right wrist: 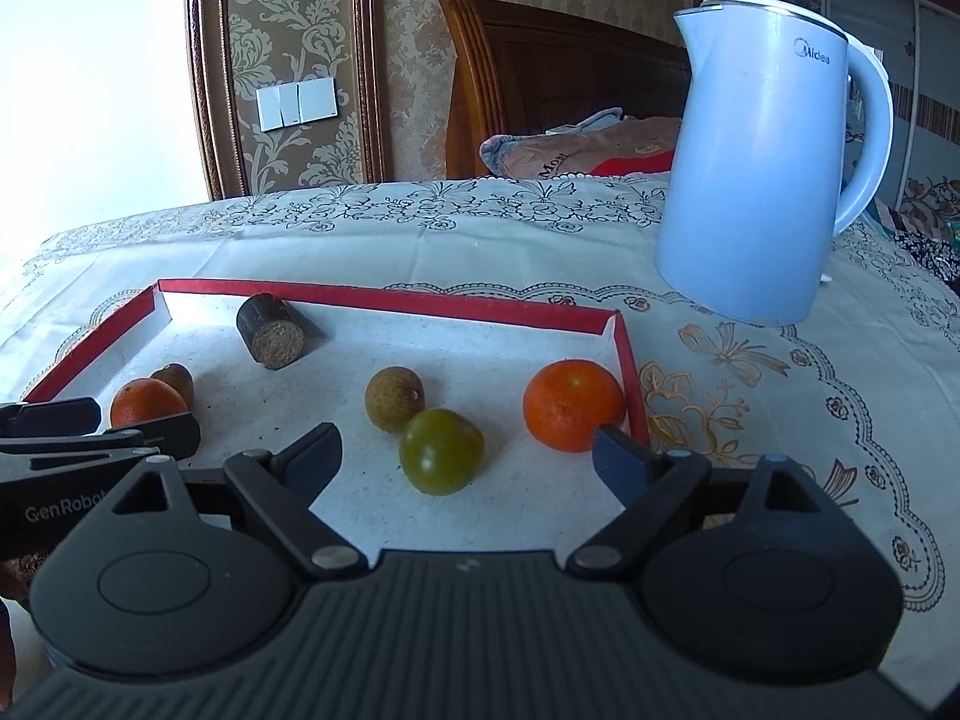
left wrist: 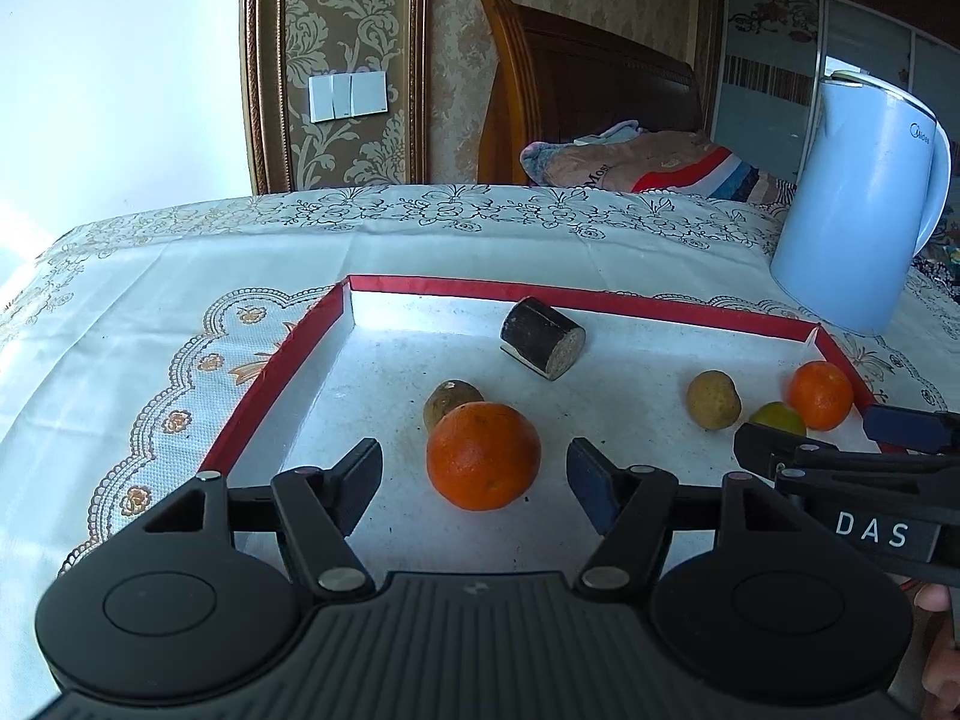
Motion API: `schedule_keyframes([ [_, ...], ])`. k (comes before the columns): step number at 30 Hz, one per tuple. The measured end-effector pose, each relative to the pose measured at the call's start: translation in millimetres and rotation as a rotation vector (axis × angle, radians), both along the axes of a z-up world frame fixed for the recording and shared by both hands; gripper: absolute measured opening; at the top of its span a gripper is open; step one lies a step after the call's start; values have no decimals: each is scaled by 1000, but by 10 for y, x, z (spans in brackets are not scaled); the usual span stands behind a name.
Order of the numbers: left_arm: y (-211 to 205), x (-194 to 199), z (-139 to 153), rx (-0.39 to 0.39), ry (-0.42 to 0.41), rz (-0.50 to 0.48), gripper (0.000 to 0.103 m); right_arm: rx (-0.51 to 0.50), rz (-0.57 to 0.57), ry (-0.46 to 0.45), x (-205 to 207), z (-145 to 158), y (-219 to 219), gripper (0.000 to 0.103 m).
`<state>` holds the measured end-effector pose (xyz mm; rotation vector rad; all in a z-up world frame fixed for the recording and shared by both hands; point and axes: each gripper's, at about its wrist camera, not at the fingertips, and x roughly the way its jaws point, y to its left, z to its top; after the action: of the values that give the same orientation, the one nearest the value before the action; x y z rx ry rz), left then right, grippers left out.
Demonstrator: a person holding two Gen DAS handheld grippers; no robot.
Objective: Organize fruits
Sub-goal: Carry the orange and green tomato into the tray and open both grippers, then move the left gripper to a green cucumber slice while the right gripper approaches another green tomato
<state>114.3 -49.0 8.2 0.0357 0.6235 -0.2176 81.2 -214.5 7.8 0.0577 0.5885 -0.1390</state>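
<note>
Fingers (right wrist: 312,459) flanking green fruit (right wrist: 441,459)

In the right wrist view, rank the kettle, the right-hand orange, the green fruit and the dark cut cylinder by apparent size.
1. Kettle
2. Right-hand orange
3. Green fruit, though nearer the camera, so unsure against the orange
4. Dark cut cylinder, farther away

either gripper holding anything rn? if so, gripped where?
Nothing held. Left gripper is open, with the orange between its fingers but untouched. Right gripper is open around the green fruit, no contact.
</note>
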Motion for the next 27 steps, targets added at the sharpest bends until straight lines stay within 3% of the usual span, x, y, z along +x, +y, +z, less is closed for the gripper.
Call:
schedule_keyframes([
  [10, 59, -194, 14, -23, -4, -12, 68, -2, 15, -9, -136, -5, 19, 94],
  [23, 135, -597, 11, 33, -77, -22, 68, -16, 45, -36, -390, 3, 53, 97],
  [25, 128, -643, 11, 46, -93, -23, 79, -20, 53, -34, -420, -8, 75, 97],
  [27, 123, -681, 17, 48, -105, -27, 80, -17, 57, -36, -460, -13, 88, 97],
])
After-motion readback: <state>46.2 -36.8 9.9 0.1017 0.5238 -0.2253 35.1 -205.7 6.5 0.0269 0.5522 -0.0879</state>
